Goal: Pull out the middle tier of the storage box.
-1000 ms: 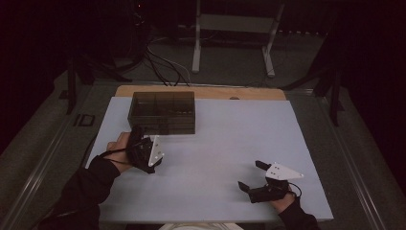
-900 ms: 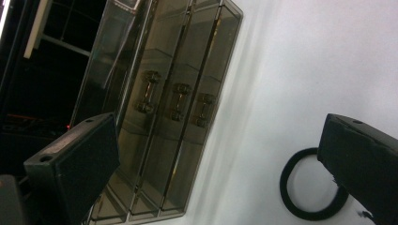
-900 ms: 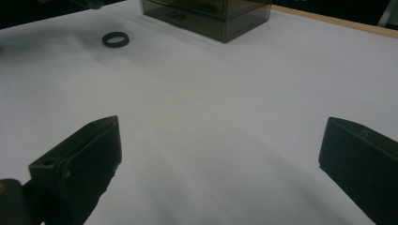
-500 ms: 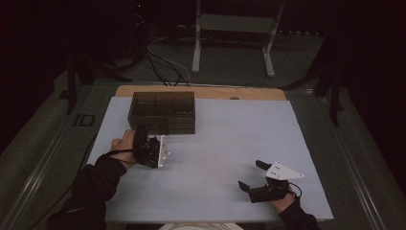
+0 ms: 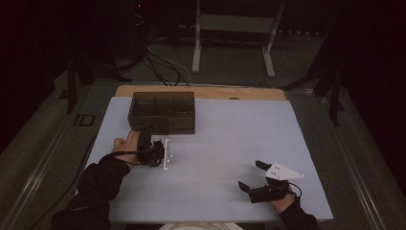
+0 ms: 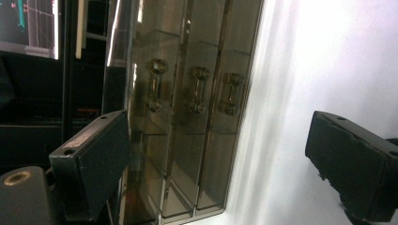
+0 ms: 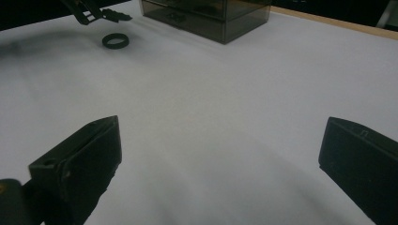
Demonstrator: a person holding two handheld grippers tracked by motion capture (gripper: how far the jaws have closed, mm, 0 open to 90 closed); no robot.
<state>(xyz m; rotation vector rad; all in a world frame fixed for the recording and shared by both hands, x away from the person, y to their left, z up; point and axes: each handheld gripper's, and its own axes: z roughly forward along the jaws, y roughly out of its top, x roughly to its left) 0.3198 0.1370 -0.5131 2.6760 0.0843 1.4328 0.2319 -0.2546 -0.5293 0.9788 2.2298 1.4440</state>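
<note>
Your left gripper (image 5: 152, 152), centre-left in the high view, has its jaws spread with nothing between them, just easing narrower; right ahead stands the smoky drawer box (image 5: 163, 111), its three handles (image 6: 195, 89) facing you; your right gripper (image 5: 252, 178), lower right, gapes empty over the white tabletop (image 5: 225, 143); a black ring (image 7: 115, 41) lies upper left in its view.

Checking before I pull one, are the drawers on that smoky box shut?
Shut: all three drawer fronts lie flush on the box.
</note>
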